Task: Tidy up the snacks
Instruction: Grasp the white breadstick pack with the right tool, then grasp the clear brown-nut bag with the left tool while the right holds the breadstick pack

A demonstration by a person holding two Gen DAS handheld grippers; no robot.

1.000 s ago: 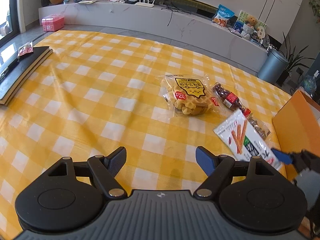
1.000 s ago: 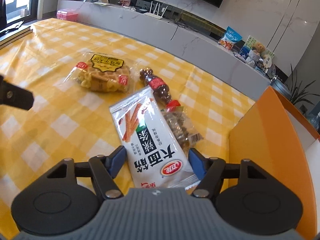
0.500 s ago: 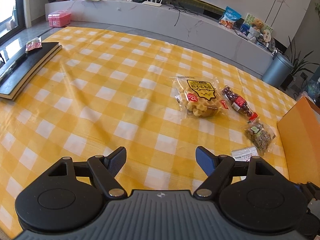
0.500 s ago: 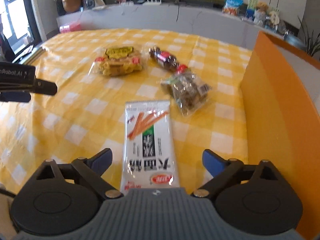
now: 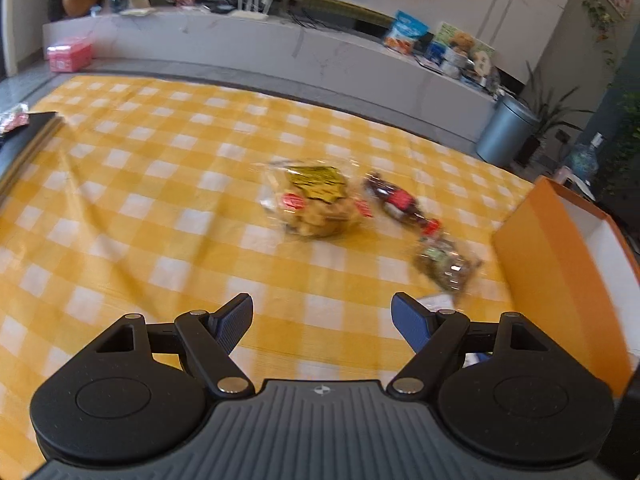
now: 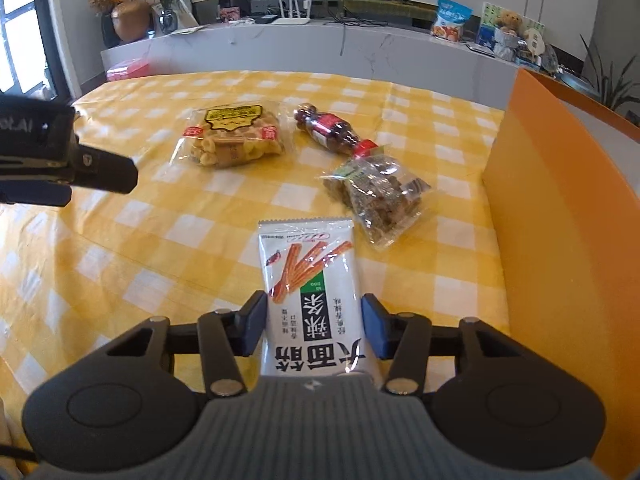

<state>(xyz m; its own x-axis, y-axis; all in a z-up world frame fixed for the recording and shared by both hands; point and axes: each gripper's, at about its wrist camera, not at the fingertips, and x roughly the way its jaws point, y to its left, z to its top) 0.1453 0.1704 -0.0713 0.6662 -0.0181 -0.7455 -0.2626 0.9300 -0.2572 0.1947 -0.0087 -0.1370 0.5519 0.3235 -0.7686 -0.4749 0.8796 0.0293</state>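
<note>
A white packet of stick snacks (image 6: 308,280) lies lengthwise between the fingers of my right gripper (image 6: 314,320). Its jaws are closing and both blue pads touch the packet's long edges. Beyond it on the yellow checked cloth lie a clear bag of brown bits (image 6: 376,196), a dark sweet pack with a red label (image 6: 332,130) and a bag of waffles (image 6: 232,140). An orange box (image 6: 560,220) stands on the right. My left gripper (image 5: 322,320) hangs open over bare cloth, short of the waffle bag (image 5: 316,208). This view is blurred.
The orange box (image 5: 552,272) has a tall wall and a white inside. A dark book (image 5: 24,140) lies at the table's left edge. One finger of the left gripper (image 6: 100,166) juts in from the left of the right wrist view. A long white counter runs behind the table.
The right gripper's jaws spread wide around the white packet, then closed in on its edges. The left gripper shifted, so the snacks sit differently in its view.
</note>
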